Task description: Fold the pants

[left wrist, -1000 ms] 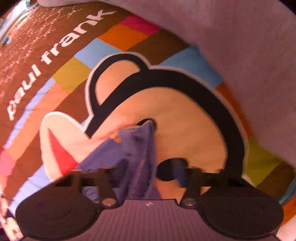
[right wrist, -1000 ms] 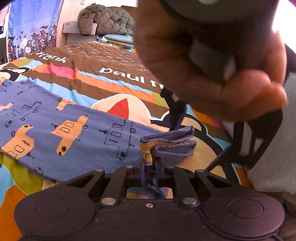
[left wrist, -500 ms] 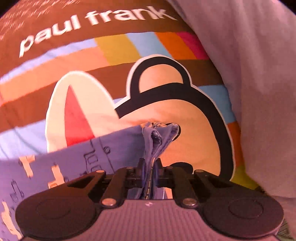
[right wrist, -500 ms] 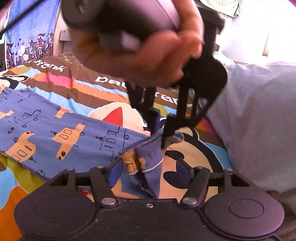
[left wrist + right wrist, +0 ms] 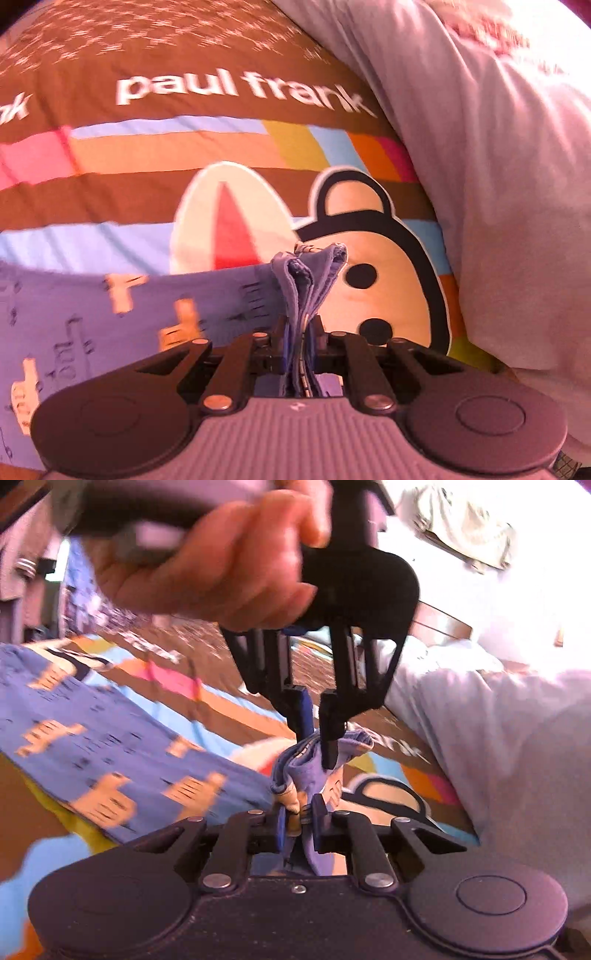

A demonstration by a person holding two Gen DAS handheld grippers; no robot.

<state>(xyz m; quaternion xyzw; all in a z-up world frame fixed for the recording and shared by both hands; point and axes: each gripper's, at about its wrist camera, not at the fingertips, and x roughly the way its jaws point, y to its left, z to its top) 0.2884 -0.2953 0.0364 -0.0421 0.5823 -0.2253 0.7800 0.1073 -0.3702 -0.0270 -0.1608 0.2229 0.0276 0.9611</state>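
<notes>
Surroundings: while the pants lie on a striped bedspread printed with "paul frank" and a cartoon face, a pale pillow bulges along the bed's right edge, just beside the gathered end
In the way: seen from the right wrist, the person's left hand and the left gripper it holds fill the top middle, hiding much of the far bed; motion blur smears the print
Pants: blue cloth with orange vehicle shapes, spread flat toward the left of the bed; the right end is bunched into a thick wad of folded layers and lifted off the bedspread near the cartoon face
Long axis: runs along the bed from the far left to the raised end at right, close to the pillow; the wad's hem edges point up and away from both cameras
Left claw: fingers drawn together, clamped on the wad from above; in its own view the layers run straight between the pads
Right gripper: jaws have just been closing and now pinch the lower part of the same wad, directly under the left claw
Gap between claws: small, only bunched cloth lies between them
</notes>
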